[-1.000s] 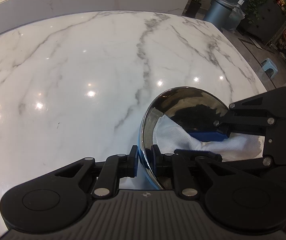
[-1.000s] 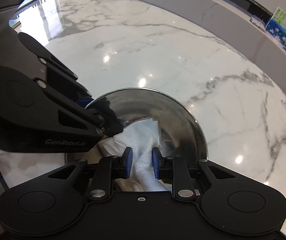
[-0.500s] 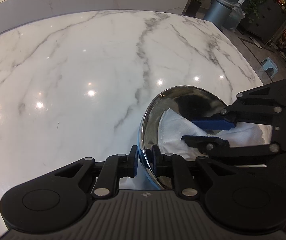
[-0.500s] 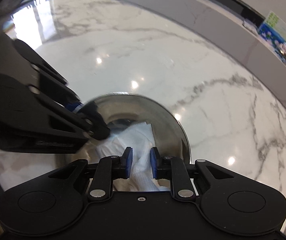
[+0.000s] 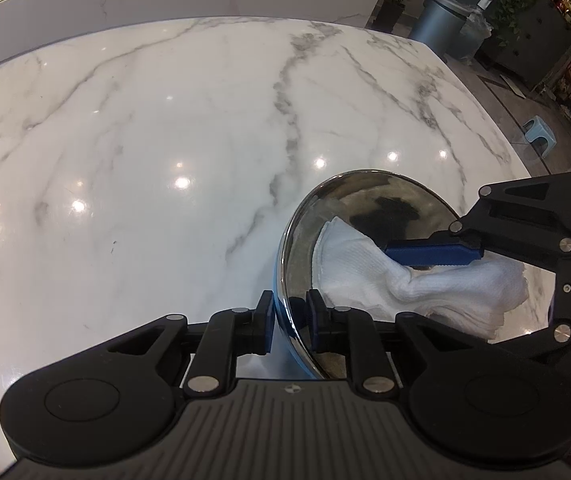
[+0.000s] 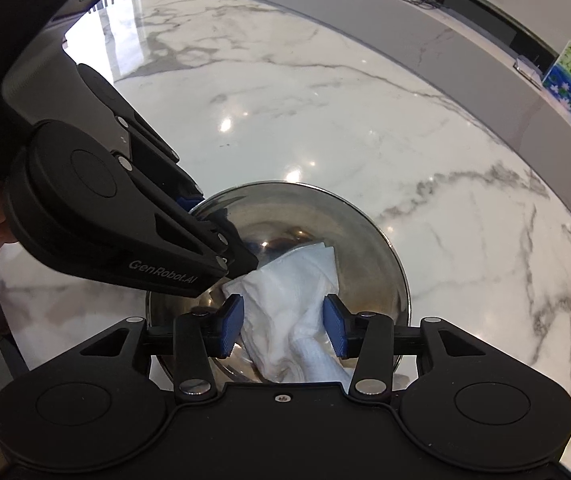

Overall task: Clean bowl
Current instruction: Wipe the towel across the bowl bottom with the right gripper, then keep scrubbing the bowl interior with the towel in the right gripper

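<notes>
Our right tongs [image 6: 283,330] have just been opening around the white cloth [image 6: 289,300]; left tongs [image 5: 290,322] pinch the steel bowl's [image 5: 285,248] rim on the counter [image 5: 165,140].

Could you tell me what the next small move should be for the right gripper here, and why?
Probably lift the right gripper clear of the cloth. Its jaws have just been opening and now stand apart either side of the white cloth, which lies loose inside the steel bowl. The left gripper pinches the bowl's rim, steadying it on the marble table.
</notes>
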Action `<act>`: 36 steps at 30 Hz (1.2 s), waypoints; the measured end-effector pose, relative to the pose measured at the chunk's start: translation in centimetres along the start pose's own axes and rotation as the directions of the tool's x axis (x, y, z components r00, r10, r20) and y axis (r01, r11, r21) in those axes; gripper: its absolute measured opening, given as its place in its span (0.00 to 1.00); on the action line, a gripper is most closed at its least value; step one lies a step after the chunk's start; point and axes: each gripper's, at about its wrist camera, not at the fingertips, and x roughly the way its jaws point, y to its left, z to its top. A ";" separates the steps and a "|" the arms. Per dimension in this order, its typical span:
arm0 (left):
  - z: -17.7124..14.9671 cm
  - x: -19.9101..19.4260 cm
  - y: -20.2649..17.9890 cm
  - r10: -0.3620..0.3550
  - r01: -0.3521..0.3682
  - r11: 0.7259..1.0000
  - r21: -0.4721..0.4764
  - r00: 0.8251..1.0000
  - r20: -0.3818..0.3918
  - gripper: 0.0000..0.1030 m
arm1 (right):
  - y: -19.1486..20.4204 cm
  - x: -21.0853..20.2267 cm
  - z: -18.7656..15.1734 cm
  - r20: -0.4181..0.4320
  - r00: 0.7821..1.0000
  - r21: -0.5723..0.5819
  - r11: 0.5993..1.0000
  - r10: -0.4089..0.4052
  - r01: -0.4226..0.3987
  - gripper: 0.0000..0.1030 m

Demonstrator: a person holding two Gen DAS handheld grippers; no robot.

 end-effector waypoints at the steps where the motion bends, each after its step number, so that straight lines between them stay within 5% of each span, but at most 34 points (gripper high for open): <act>1: 0.0 0.0 0.0 0.000 0.000 1.000 0.000 1.000 0.000 0.17 | 0.0 0.0 0.0 0.000 1.000 0.001 1.000 0.000 0.000 0.41; 15: 0.0 -0.1 -0.5 0.008 -0.008 1.000 0.027 1.000 -0.003 0.16 | -0.1 0.6 0.2 -0.022 0.999 0.038 0.999 0.026 -0.025 0.35; 18: 0.0 -0.1 -0.6 0.010 -0.010 1.000 0.030 1.000 -0.004 0.16 | -0.6 0.7 0.3 -0.023 1.000 0.073 0.997 -0.016 0.018 0.14; 25: 0.1 0.0 -0.5 0.007 -0.007 1.000 0.018 1.000 -0.005 0.15 | -0.8 0.7 0.3 -0.010 0.999 0.085 0.996 -0.034 0.035 0.13; 29: 0.0 -0.1 -0.6 0.009 -0.009 1.000 0.026 1.000 -0.005 0.15 | -0.9 0.3 0.5 0.024 0.993 0.070 0.991 -0.119 0.117 0.11; 36: 0.0 -0.1 -0.4 0.003 -0.003 1.000 0.016 1.000 -0.005 0.15 | -1.8 0.7 0.6 0.028 0.995 0.108 0.990 -0.094 0.090 0.11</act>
